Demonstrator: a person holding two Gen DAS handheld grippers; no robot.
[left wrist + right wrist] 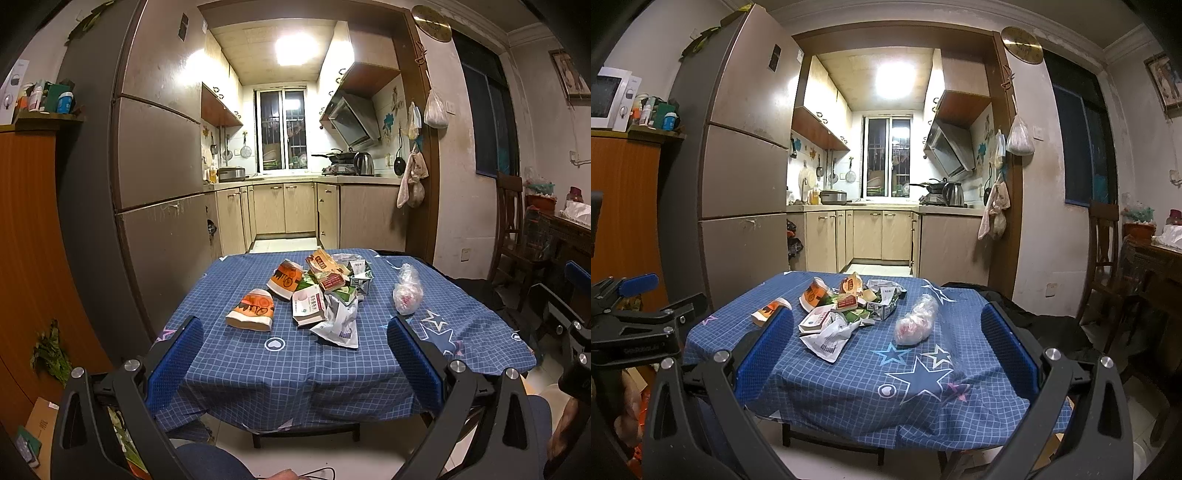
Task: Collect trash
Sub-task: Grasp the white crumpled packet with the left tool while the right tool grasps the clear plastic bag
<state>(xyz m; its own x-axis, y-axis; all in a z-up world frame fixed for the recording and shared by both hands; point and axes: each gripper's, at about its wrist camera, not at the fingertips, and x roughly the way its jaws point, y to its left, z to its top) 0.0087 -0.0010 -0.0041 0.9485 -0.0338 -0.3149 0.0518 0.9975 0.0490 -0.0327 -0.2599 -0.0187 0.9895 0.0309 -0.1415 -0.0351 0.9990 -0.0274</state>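
left tongs (295, 354): blue pads spread wide, nothing between them; held short of the counter's near edge, aimed at the trash pile.
right tongs (888, 343): pads also wide apart, empty; short of the near edge, further right than the left pair. Left unit shows at the left margin of the right wrist view.
counter (258, 369): small table under a blue check cloth with stars and hearts; cloth hangs over the near edge.
trash pile (328, 284): crushed cartons and wrappers heaped around mid-counter, pieces touching and overlapping.
cups (253, 309): two flattened orange-and-white paper cups on their sides. One lies alone just left of the pile; the other (286, 278) sits behind it, against the pile.
white box (309, 304): squashed, at the pile's near-left side.
foil pouch (338, 323): crumpled silver-white, nearest piece to the tongs, touching the white box.
green carton (360, 282): crushed, far-right side of the pile, next to a red-and-tan wrapper (327, 271).
bag (406, 291): clear knotted plastic bag with pink and white contents, lying apart from the pile on its right.
background: fridge (159, 147) left, kitchen through the doorway, chair (1102, 254) far right.
person: knee in dark trousers (210, 463) low in the left wrist view.
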